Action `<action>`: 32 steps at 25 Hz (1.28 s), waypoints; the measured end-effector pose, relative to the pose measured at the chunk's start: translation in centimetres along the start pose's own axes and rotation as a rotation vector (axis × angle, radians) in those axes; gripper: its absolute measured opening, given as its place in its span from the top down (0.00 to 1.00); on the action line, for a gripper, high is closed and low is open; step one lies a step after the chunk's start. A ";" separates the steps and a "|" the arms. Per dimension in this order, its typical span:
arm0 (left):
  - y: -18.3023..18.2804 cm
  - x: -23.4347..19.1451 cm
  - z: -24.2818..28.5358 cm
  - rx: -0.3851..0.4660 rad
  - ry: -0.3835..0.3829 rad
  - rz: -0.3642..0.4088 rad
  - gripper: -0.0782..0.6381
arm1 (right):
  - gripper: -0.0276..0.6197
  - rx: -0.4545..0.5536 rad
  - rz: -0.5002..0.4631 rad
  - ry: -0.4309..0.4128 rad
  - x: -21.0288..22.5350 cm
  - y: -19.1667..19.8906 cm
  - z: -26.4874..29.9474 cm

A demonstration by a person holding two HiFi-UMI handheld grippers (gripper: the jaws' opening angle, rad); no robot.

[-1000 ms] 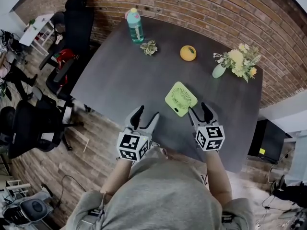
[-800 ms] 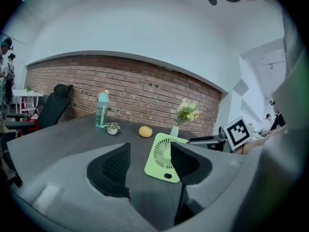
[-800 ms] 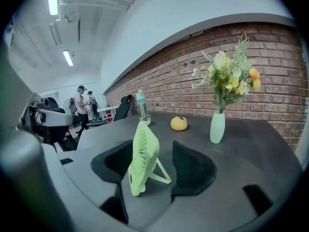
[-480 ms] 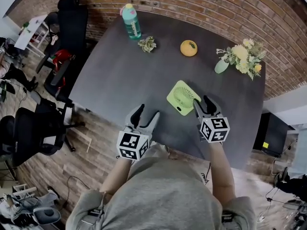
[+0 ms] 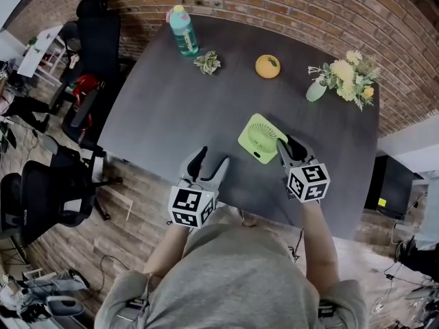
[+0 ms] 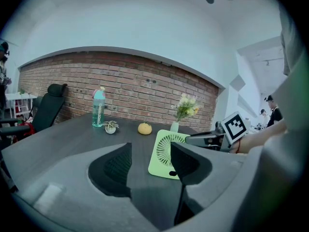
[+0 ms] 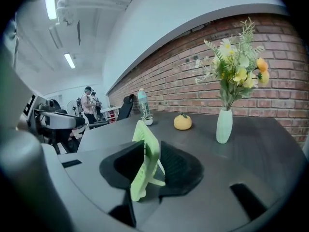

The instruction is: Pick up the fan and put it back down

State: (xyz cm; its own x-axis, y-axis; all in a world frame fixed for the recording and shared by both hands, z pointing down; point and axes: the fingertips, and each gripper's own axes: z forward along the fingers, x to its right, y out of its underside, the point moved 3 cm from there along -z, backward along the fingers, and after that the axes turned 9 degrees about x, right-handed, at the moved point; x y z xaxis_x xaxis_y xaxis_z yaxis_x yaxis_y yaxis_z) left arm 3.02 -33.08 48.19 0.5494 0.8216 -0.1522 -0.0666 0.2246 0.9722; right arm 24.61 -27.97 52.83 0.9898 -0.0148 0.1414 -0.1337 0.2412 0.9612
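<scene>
A light green square fan (image 5: 259, 137) stands on the dark table (image 5: 171, 108), near its front edge. My right gripper (image 5: 287, 144) is at the fan's right edge. In the right gripper view the fan (image 7: 143, 139) sits edge-on between the black pads (image 7: 177, 166), which have just been closing and now press on both its faces; the right gripper (image 7: 150, 152) is shut on it. My left gripper (image 5: 209, 162) hovers left of the fan, open and holding nothing. From the left gripper view the fan (image 6: 165, 153) shows beyond the open left gripper (image 6: 150, 166).
At the table's far side stand a teal bottle (image 5: 182, 30), a small potted plant (image 5: 207, 62), an orange fruit (image 5: 267, 66) and a vase of flowers (image 5: 343, 77). Black office chairs (image 5: 92, 46) crowd the left. A brick wall runs behind.
My right gripper has moved forward to the fan's right edge and its jaws have narrowed around the fan. The left gripper has barely shifted.
</scene>
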 end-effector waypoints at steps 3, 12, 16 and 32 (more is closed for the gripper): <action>0.1 -0.1 -0.1 -0.004 -0.007 0.006 0.54 | 0.80 -0.003 -0.003 -0.004 -0.2 0.0 0.0; 0.0 0.0 -0.6 0.006 -0.021 0.012 0.54 | 0.85 -0.006 0.018 -0.030 -1.8 0.1 -0.8; -0.2 0.0 -0.8 0.015 -0.030 0.014 0.54 | 0.87 0.012 0.024 -0.046 -2.9 -0.1 -1.3; -1.0 -1.0 -1.9 0.054 -0.063 0.011 0.54 | 0.89 0.019 -0.024 -0.046 -6.1 -2.6 -0.6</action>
State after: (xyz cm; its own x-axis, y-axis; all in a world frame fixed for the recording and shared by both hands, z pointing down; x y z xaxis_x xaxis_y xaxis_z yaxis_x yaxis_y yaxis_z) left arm 0.98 -33.10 47.07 0.6001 0.7890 -0.1321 -0.0286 0.1862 0.9821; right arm 18.95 -27.94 49.33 0.9895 -0.0653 0.1286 -0.1113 0.2214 0.9688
